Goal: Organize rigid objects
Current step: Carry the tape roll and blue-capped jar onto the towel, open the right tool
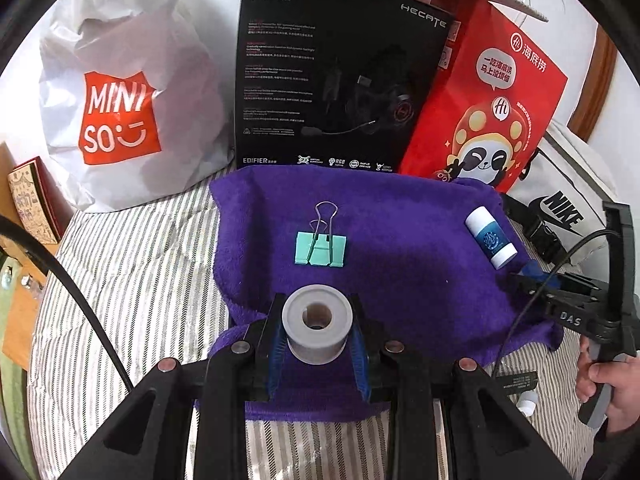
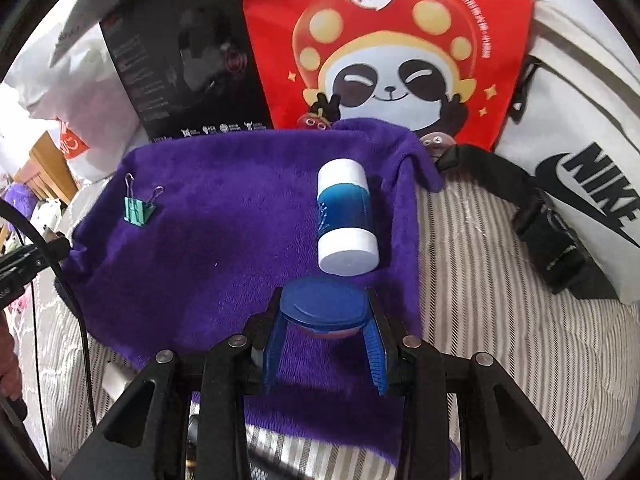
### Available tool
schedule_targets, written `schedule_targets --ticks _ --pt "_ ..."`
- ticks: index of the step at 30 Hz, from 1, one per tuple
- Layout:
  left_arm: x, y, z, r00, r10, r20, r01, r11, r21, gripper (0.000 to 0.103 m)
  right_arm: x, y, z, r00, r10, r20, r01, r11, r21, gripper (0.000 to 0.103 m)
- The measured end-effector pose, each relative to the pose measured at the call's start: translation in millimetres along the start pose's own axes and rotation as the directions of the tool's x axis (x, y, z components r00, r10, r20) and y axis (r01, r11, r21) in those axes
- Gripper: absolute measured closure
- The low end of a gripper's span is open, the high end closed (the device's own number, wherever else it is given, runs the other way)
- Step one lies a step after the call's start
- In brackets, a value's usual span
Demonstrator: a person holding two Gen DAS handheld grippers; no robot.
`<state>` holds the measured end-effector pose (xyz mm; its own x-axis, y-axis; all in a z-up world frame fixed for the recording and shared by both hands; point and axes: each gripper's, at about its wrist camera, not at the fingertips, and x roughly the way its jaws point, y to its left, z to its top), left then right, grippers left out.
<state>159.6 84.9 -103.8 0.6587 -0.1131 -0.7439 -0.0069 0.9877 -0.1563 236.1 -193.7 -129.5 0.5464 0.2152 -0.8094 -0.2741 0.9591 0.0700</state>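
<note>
on the purple towel (image 1: pixel 400 240) there are four loose items in all: one mint-green binder clip (image 1: pixel 320 249) near the middle of the left wrist frame, one blue-and-white tube (image 2: pixel 347 218) lying on its side at centre right of the right wrist frame, one grey tape roll (image 1: pixel 317 322) and one blue-lidded container (image 2: pixel 325 307). behind the towel, along the top of both frames, stand one white miniso bag (image 1: pixel 120 116), one black headset box (image 1: pixel 332 76), one red panda bag (image 1: pixel 484 104) and one white nike bag (image 2: pixel 580 184). the left gripper (image 1: pixel 318 312), at lower centre of its frame, has its blue fingers (image 1: pixel 276 350) spread moderately and pressed to both sides of the grey tape roll, which sits upright over the towel's near edge. the right gripper (image 2: pixel 325 320), at lower centre of its frame, is spread about as wide, its fingers clamping the blue-lidded container just in front of the tube's near end.
</note>
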Motion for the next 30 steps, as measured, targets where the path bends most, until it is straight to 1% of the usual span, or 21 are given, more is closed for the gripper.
schedule_targets --ticks 6,11,14,17,19,22,26,27,30 --pt "7.6 1.0 3.4 1.000 -0.006 -0.008 0.006 1.000 -0.002 0.076 16.0 -0.8 0.6 1.000 0.002 -0.018 -0.002 1.000 0.003 0.067" --pt "12.4 3.8 3.9 1.000 -0.003 -0.016 0.003 1.000 -0.003 0.076 19.9 5.1 -0.1 1.000 -0.019 -0.008 0.019 0.999 -0.030 0.067" --pt "13.7 6.0 3.2 1.000 -0.005 -0.019 0.005 1.000 -0.009 0.076 20.2 5.9 -0.7 1.000 -0.019 -0.005 0.019 0.999 -0.042 0.066" --pt "14.6 6.7 2.6 1.000 -0.006 -0.024 0.006 1.000 -0.007 0.076 21.6 7.5 -0.4 1.000 -0.026 -0.014 0.025 0.998 -0.065 0.065" --pt "14.5 6.6 2.4 1.000 -0.006 -0.025 0.006 1.000 -0.006 0.076 21.9 9.3 0.4 1.000 0.001 -0.026 -0.003 0.998 -0.066 0.055" --pt "15.0 7.5 2.1 1.000 -0.005 -0.027 0.005 1.000 -0.007 0.076 21.2 12.8 0.1 0.999 0.011 -0.038 -0.013 0.998 -0.065 0.048" --pt "17.0 9.4 0.3 0.999 -0.012 -0.033 0.011 1.000 -0.018 0.076 15.0 12.9 -1.2 0.999 -0.004 -0.043 0.001 0.999 -0.051 0.044" --pt "17.2 10.2 -0.2 0.999 -0.015 -0.033 0.014 1.000 -0.021 0.076 11.3 11.0 -1.6 0.999 -0.005 -0.043 0.003 0.999 -0.037 0.042" --pt "18.8 12.3 -0.7 0.999 -0.025 -0.038 0.024 0.999 -0.034 0.076 1.1 5.9 -3.9 0.999 0.022 -0.039 -0.023 1.000 -0.007 0.040"
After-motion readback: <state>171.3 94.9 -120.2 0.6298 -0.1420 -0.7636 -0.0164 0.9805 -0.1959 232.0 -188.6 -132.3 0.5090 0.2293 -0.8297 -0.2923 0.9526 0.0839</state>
